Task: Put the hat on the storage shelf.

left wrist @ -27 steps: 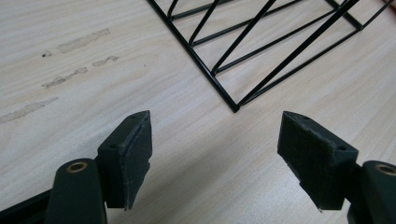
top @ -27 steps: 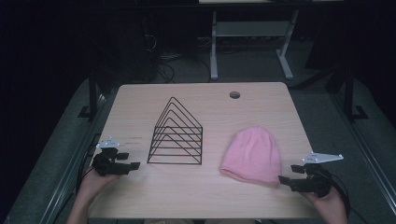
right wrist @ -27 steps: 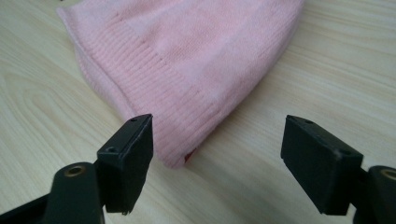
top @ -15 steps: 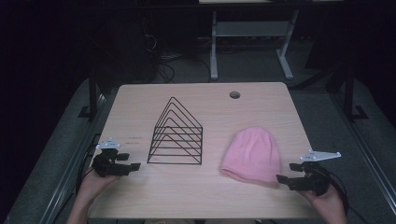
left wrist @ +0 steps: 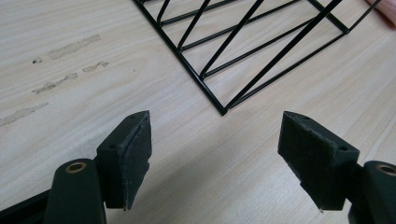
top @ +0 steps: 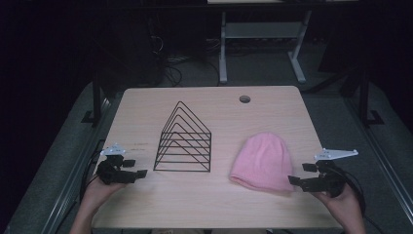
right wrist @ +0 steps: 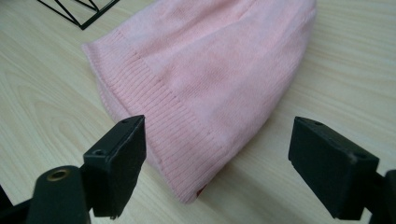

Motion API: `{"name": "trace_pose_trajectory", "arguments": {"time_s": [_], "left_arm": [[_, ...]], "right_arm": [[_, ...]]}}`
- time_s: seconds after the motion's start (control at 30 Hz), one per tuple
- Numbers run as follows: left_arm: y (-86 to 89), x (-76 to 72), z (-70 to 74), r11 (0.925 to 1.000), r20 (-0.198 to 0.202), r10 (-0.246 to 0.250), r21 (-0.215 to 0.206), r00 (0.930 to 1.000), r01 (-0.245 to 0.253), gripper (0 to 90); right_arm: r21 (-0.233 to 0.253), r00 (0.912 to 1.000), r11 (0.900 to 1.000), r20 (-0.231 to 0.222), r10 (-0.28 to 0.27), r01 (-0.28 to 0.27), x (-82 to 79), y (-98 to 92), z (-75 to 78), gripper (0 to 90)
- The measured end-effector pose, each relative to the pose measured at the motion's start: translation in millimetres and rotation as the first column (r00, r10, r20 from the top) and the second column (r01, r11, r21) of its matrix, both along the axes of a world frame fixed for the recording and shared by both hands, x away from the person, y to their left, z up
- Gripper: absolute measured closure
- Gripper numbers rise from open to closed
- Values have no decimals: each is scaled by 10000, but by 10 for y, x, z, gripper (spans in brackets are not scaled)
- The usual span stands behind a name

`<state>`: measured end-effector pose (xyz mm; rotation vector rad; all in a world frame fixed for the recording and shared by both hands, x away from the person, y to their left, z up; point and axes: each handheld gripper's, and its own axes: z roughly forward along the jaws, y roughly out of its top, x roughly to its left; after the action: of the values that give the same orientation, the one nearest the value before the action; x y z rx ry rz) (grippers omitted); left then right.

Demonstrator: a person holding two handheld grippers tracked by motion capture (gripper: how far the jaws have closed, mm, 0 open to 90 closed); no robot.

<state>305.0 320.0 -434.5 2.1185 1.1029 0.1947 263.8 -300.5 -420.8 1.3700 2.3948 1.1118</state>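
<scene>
A pink knit beanie (top: pixel 265 161) lies flat on the wooden table (top: pixel 214 114), right of centre, its ribbed hem toward the front. My right gripper (top: pixel 300 174) is open just right of the hem's corner; in the right gripper view the beanie (right wrist: pixel 219 74) lies straight ahead of the spread jaws, its hem corner between them. A black wire rack (top: pixel 184 140) shaped like nested triangles stands left of centre. My left gripper (top: pixel 135 168) is open at the front left, a short way from the wire rack (left wrist: pixel 261 51), whose base corner points at the empty gap.
A round cable hole (top: pixel 244 99) sits near the table's far edge. Beyond the table stand a white frame (top: pixel 263 44) and cables on a dark floor. Faint scuff marks (left wrist: pixel 65 65) show on the wood beside the left gripper.
My right gripper has edged slightly left toward the beanie's hem. The left gripper, the rack and the beanie have stayed put.
</scene>
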Motion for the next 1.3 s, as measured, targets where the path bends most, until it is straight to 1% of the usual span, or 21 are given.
{"name": "trace_pose_trajectory", "arguments": {"time_s": [0.03, 0.07, 0.1, 0.2, 0.23, 0.3, 0.37, 0.47, 0.5, 0.6, 0.63, 0.67, 0.7, 0.77, 0.83, 0.87, 1.0, 1.03, 1.1, 1.17, 1.3], "left_arm": [[-13, 2, 8, 9999, 33, 64, -105, 10000, -64, 260], [-13, 2, 8, 9999, 33, 64, -105, 10000, -64, 260], [-17, 2, 12, 10000, 41, -53, -45, 10000, 53, 260], [-24, -1, 8, 10000, 45, -4, -91, 10000, 5, 260], [-14, 5, 10, 10000, 42, -75, 9, 10000, 75, 261], [-10, 9, 10, 10000, 53, -41, -6, 10000, 41, 260], [-11, 10, 5, 9999, 62, 58, -113, 10000, -57, 260], [-10, 7, -3, 10000, 36, 66, -73, 10000, -66, 260], [4, 15, -3, 10000, 38, -38, 76, 10000, 38, 260], [2, 16, -6, 10000, 27, 35, 13, 10000, -35, 260], [7, 17, -3, 10000, 26, -24, 72, 10000, 24, 260], [7, 17, -4, 10000, 40, -27, 62, 10000, 27, 260], [-5, 15, -10, 9999, 32, 84, -57, 10000, -84, 260], [-7, 16, -11, 10000, 33, 83, -53, 10000, -82, 260], [-7, 20, -6, 10000, 37, 10, 0, 10000, -10, 260], [-8, 22, -2, 10000, 48, 13, -14, 10000, -13, 261], [-9, 19, 8, 10000, 76, 22, -71, 10000, -22, 261], [-14, 17, 1, 9999, 75, 63, -118, 10000, -62, 261], [-10, 15, -6, 10000, 51, 49, -77, 10000, -49, 260], [-3, 15, 0, 10000, 41, 49, -34, 10000, -49, 260], [0, 18, 5, 10000, 42, 19, -26, 10000, -19, 261]], "right_arm": [[11, 10000, 10000, 42, -15, 15, 14, 8, 23, 181], [11, 10000, 10000, 42, -15, 15, 14, 8, 23, 181], [65, 10000, 10000, 35, 47, -47, 36, 19, 59, 181], [77, 9999, 9999, 44, 150, -150, 69, 29, 86, 181], [-58, 9998, 9998, -83, 196, -196, 105, 40, 118, 180], [-152, 9997, 9996, -2, 234, -234, 130, 44, 131, 180], [-134, 9993, 9993, -117, 358, -360, 177, 53, 164, 173], [-69, 9989, 9991, -225, 420, -421, 261, 53, 180, 172], [-60, 9984, 9989, -298, 471, -473, 318, 62, 190, 173], [-56, 9980, 9988, -398, 486, -488, 369, 79, 205, 172], [-113, 9977, 9986, -446, 508, -513, 393, 87, 218, 172], [-133, 9972, 9984, -513, 540, -548, 419, 93, 228, 172], [-137, 9965, 9982, -609, 579, -589, 475, 102, 249, 171], [-73, 9962, 9980, -614, 623, -628, 507, 104, 257, 171], [-178, 9950, 9977, -766, 639, -655, 559, 112, 278, 171], [-338, 9939, 9967, -848, 706, -737, 611, 117, 296, 171], [-455, 9925, 9955, -932, 789, -834, 691, 129, 319, 171], [-556, 9912, 9946, -1049, 809, -871, 750, 145, 323, 171], [-517, 9896, 9941, -1130, 889, -953, 810, 161, 318, 171], [-640, 9892, 9935, -1191, 859, -940, 871, 172, 314, 171], [-695, 9883, 9931, -1264, 854, -947, 980, 174, 302, 172]]}}
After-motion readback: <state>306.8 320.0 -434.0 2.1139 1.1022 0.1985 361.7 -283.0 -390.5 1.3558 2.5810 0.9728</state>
